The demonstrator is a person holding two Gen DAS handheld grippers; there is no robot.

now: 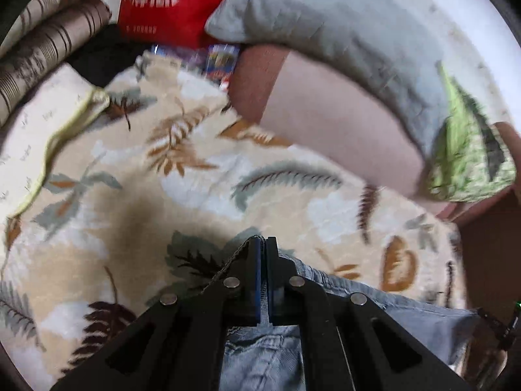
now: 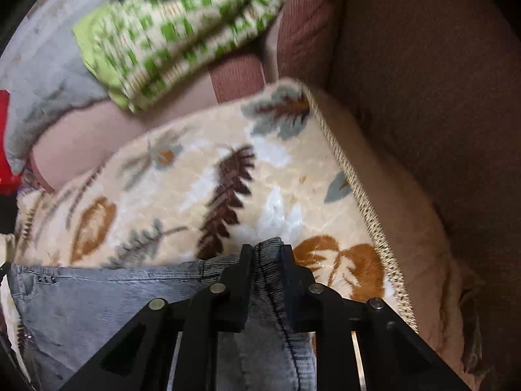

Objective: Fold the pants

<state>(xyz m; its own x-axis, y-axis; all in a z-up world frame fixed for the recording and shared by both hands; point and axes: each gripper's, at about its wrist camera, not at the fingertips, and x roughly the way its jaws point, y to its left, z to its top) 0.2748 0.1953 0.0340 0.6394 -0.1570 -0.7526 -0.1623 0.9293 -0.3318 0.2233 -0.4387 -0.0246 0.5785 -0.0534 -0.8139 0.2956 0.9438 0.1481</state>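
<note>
Plush, cream-coloured leaf-print blanket [image 1: 202, 176]: largest item, spread as the work surface and filling the middle of both wrist views.

Brown upholstered sofa [image 2: 423, 97]: seen at 2 o'clock in the right wrist view, with the blanket's braided edge running along it.

Grey pillow [image 1: 325, 22]: at 12 to 2 o'clock in the left wrist view.

Grey-blue pants [image 2: 107, 299]: task item, laid at the near edge of the blanket at 6 o'clock in both views and stretched between the two grippers.

Green-and-cream patterned cloth [image 2: 169, 32]: at 11 o'clock in the right wrist view.

Red printed item [image 1: 162, 3]: at 11 o'clock in the left wrist view.

Left gripper [image 1: 263, 242]: jaws clenched on a thin edge of the pants.

Right gripper [image 2: 267, 249]: jaws grasping a thicker stitched seam of the pants, with fabric bunched between them.

Handling note: the step in hand is judged to be lifting the pinched edge for a fold. Both grips are best kept firm, raised evenly and held taut so that no sag forms between them.

View note: the striped rolled fabric [image 1: 49, 42] and red item are shown in full by the left view only. The sofa side and blanket border are shown by the right view only.
</note>
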